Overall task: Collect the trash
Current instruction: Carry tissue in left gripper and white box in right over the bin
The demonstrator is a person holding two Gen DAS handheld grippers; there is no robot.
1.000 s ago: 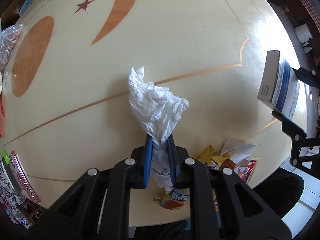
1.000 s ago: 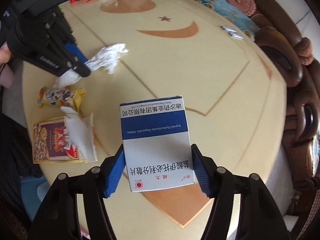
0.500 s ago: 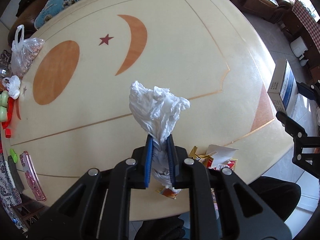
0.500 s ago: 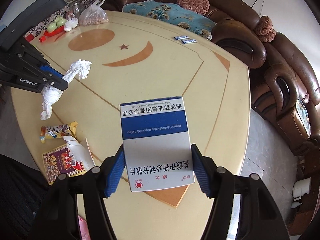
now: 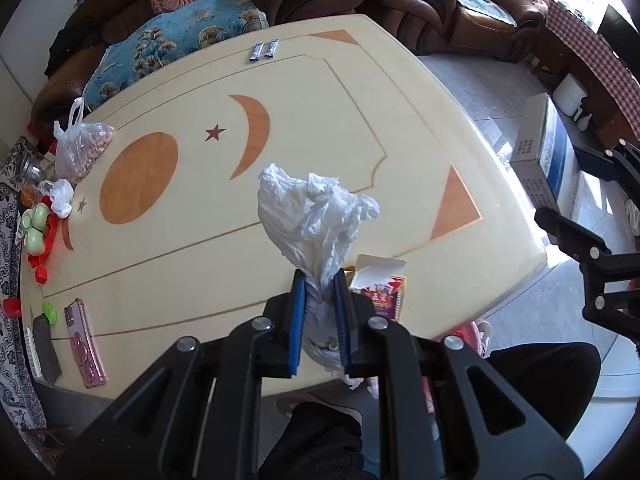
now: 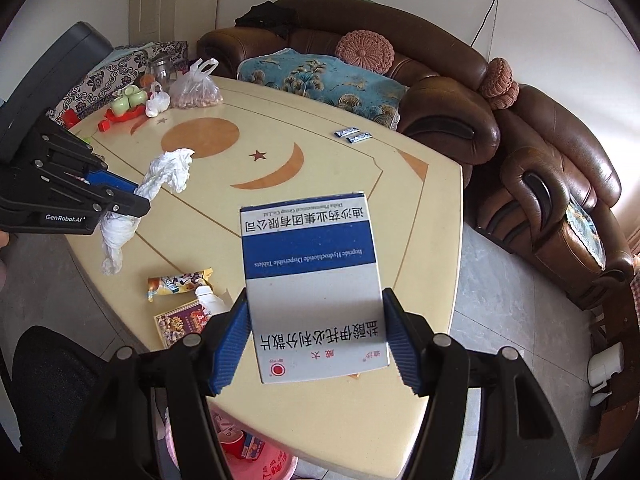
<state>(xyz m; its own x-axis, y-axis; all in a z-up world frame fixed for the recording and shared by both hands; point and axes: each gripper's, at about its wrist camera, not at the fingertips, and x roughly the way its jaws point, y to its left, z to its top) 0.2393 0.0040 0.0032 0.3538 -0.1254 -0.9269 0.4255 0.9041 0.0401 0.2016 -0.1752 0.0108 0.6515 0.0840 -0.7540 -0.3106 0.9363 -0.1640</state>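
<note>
The left tongs (image 5: 319, 280) are squeezing tight on a crumpled white tissue (image 5: 312, 216). The blue pads (image 5: 297, 312) are pressing on both sides of it. The top of the tissue is puffing out above the tongs, and a twisted end is hanging down under them. The tissue is up in the air over the near part of the table (image 5: 320, 92), not touching it.

The right tongs (image 6: 316, 312) are holding a blue and white medicine box (image 6: 310, 280) by its two side edges, and the pads (image 6: 232, 336) are sitting flat against it. The box is up in the air too, above the near corner of the table. In the left wrist view the same box (image 5: 538, 148) is showing far to the right, out past the table edge.

On the table, near its close edge, a yellow snack wrapper (image 6: 180, 283) is lying flat. Just beside it a red and yellow carton (image 6: 180, 320) with a torn white flap is lying flat as well. Under the table edge a pink bin (image 6: 256, 456) is sitting on the floor with some things inside.

Farther back, two small silver packets (image 6: 353, 135) are lying side by side. At the far left corner a clear bag of nuts (image 6: 196, 88) is sitting next to a small white bag (image 6: 157, 101). A pink phone (image 5: 86, 342) is lying by the left edge. A brown sofa (image 6: 520, 152) is curving around the table.
</note>
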